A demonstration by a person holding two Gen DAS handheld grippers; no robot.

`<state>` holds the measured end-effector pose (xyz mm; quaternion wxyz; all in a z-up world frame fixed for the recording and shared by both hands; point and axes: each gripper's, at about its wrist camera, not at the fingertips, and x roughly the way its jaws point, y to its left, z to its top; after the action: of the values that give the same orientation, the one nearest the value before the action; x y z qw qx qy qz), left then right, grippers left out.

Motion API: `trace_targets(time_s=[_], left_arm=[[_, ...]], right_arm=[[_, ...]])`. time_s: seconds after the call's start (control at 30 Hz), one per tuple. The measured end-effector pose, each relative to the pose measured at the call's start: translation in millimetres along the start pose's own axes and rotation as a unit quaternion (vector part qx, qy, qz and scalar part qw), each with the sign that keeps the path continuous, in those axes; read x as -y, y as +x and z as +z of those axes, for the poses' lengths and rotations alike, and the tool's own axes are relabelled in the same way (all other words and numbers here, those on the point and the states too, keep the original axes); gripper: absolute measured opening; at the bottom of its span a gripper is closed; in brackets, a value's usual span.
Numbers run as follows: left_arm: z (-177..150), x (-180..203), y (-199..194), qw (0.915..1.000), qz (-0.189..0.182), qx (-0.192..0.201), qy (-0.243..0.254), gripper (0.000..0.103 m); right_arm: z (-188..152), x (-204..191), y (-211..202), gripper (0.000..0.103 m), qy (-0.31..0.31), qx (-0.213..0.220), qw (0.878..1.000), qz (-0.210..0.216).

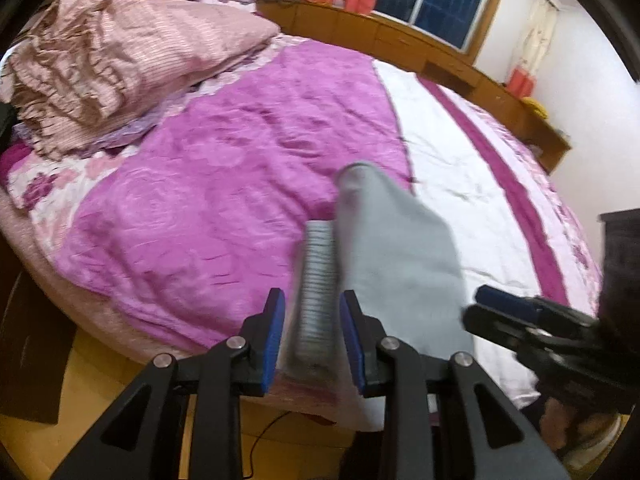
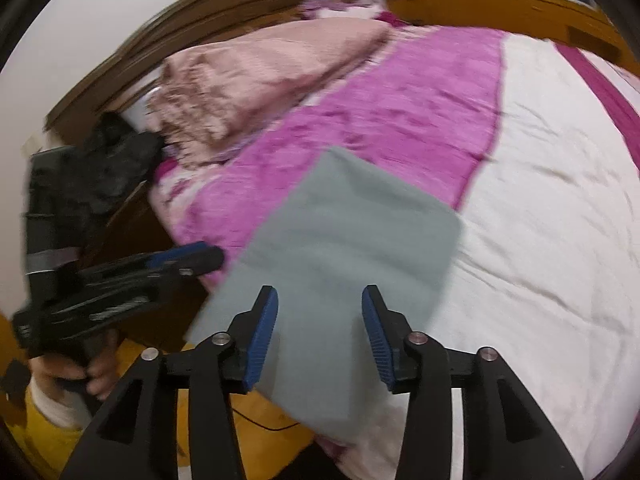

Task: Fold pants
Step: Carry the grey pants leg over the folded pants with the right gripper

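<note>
The grey pants (image 2: 340,248) lie folded into a flat rectangle on the bed (image 2: 540,200), near its front edge. In the left wrist view the pants (image 1: 396,240) show a ribbed waistband (image 1: 318,280) running between the fingers of my left gripper (image 1: 312,308), whose jaws stand apart around it without pinching. My right gripper (image 2: 320,308) hovers open just above the near part of the pants. The right gripper also shows at the right in the left wrist view (image 1: 504,304), and the left gripper at the left in the right wrist view (image 2: 192,256).
The bed has a magenta and white cover. A pink quilt (image 1: 120,52) is piled at the head of the bed. A dark garment (image 2: 116,160) lies by the wooden headboard (image 2: 200,4). A wooden ledge (image 1: 400,36) and window run behind. A black cable (image 2: 264,420) lies on the yellow floor.
</note>
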<state>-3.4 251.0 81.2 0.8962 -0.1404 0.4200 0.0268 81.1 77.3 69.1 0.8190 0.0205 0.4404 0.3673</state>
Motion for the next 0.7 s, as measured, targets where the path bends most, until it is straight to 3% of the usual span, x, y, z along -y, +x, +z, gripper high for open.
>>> trace_targets(time_s=[0.2,0.7], left_arm=[[1.8,17.8,16.5,0.9994,-0.017,-0.024,0.017,0.031],[-3.8,31.1,44.6,0.9989,-0.006,-0.032,0.034,0.027]], right_arm=[[-6.7,33.1,5.3,0.046,0.068,-0.019,0.997,-0.031],[-19.0,52.9,13.0,0.047,0.112,-0.036,0.993,-0.016]])
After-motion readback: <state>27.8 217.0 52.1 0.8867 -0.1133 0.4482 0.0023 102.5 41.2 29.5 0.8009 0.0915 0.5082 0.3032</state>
